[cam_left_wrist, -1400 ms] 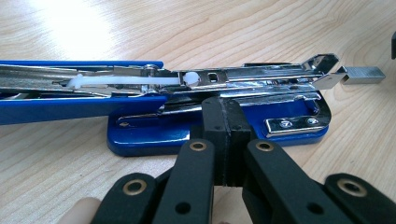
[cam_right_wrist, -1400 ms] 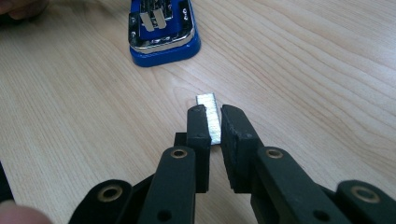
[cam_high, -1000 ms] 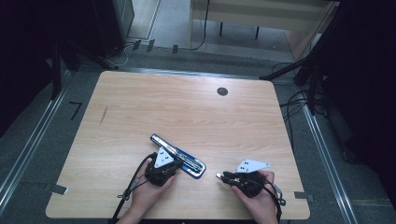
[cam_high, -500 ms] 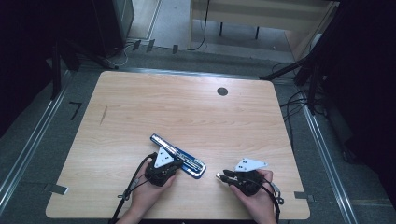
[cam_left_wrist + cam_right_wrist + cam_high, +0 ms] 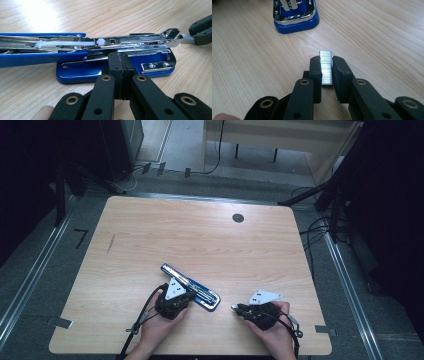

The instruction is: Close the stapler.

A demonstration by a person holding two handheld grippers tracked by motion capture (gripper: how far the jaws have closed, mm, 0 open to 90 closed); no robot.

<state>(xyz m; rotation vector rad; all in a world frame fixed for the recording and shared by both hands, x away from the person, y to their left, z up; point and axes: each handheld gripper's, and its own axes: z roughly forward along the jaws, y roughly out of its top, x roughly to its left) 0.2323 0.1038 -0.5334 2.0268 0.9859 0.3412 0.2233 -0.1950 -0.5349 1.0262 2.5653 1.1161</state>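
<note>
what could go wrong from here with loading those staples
The right tool grips the staple strip by its thin sides, so it may buckle, break apart or slip out. The strip must also line up with the narrow open channel of the stapler; a tilt could jam it. The left tool, shut, only rests at the stapler's base, which might slide when pushed.

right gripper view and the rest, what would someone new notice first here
First, the shiny silver strip of staples pinched between the black jaws of the right gripper, just above the pale wooden table. Next, the blue and chrome stapler lying opened out near the table's front edge, its metal channel exposed. The left gripper, jaws shut, rests against its blue base.
</note>
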